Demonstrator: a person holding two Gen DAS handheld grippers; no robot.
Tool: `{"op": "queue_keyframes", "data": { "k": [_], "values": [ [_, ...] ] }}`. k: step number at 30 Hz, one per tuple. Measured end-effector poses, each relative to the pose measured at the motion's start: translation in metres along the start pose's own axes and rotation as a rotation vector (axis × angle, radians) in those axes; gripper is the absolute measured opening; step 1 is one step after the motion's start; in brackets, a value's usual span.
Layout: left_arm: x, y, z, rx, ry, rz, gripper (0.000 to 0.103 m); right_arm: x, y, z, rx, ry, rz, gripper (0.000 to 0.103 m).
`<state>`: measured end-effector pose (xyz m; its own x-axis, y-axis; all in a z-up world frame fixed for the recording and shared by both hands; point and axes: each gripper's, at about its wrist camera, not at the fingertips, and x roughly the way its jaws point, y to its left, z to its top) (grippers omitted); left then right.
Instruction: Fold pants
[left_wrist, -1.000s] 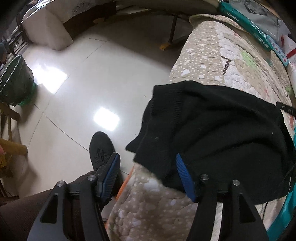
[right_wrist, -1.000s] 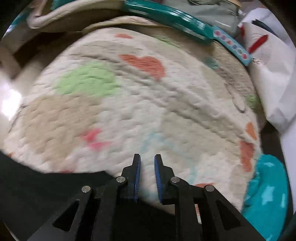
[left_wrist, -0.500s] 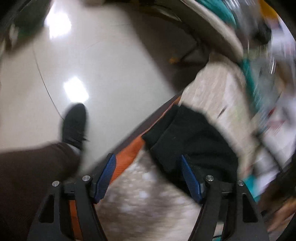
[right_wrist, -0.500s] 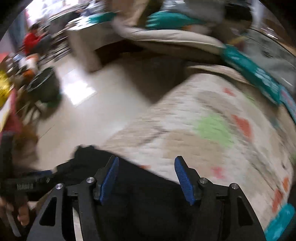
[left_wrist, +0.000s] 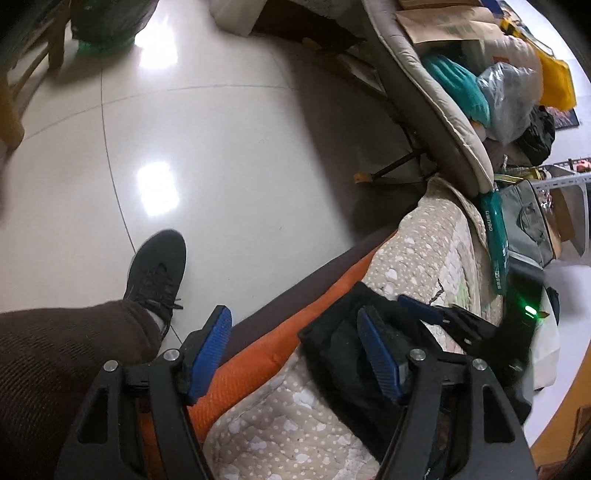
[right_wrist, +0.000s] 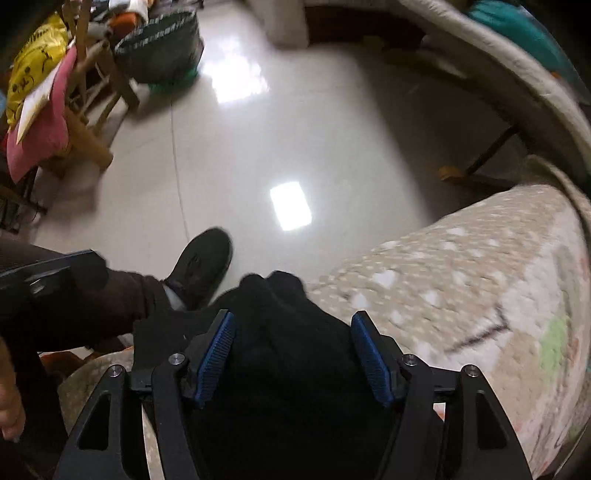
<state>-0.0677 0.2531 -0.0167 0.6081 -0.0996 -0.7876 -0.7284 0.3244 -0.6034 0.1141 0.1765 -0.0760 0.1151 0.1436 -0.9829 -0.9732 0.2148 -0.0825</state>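
Note:
The black pants (left_wrist: 354, 354) lie bunched on a beige quilted cover (left_wrist: 417, 254) near its floor-side edge. My left gripper (left_wrist: 295, 347) is open, raised over that edge, with its right finger in front of the pants. My right gripper shows beyond the pants in the left wrist view (left_wrist: 424, 314). In the right wrist view the pants (right_wrist: 291, 325) fill the bottom centre. My right gripper (right_wrist: 291, 347) is open, with its fingers either side of the black cloth and holding nothing.
The person's black shoe (left_wrist: 155, 273) and brown trouser leg (left_wrist: 55, 358) stand on the glossy tiled floor (left_wrist: 221, 147). An orange cushion edge (left_wrist: 280, 347) shows under the cover. Bags and clutter (left_wrist: 509, 96) pile at the far right. A wooden chair (right_wrist: 85, 110) stands left.
The right gripper has opened and swung from facing the quilt to facing the floor over the pants. The left gripper has pulled back and turned, staying open.

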Motion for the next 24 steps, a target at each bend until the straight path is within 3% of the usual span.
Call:
{"op": "queue_keyframes", "data": {
  "k": [1,3,6,12,17,20,24],
  "values": [
    [-0.002,0.002,0.001,0.002,-0.006,0.003,0.070,0.005,0.005,0.002,-0.014,0.009,0.004,0.069],
    [-0.003,0.003,0.003,-0.009,-0.013,0.003,0.070,0.006,0.012,0.005,-0.040,-0.001,0.000,0.040],
    [0.001,0.007,0.004,-0.034,-0.003,0.001,0.070,-0.004,0.009,0.002,-0.014,-0.039,0.012,0.025],
    [0.006,0.000,0.000,-0.003,0.004,-0.016,0.070,-0.041,-0.008,-0.011,0.100,-0.176,0.027,0.023],
    [0.022,-0.018,-0.015,0.070,0.077,-0.101,0.070,-0.050,-0.007,-0.009,0.132,-0.201,0.026,0.022],
    [0.023,-0.034,-0.022,0.141,0.070,-0.136,0.070,-0.057,-0.010,-0.012,0.150,-0.210,0.022,0.022],
    [0.027,-0.045,-0.026,0.203,0.040,-0.116,0.070,-0.064,-0.013,-0.015,0.157,-0.224,0.030,0.023]
  ]
}}
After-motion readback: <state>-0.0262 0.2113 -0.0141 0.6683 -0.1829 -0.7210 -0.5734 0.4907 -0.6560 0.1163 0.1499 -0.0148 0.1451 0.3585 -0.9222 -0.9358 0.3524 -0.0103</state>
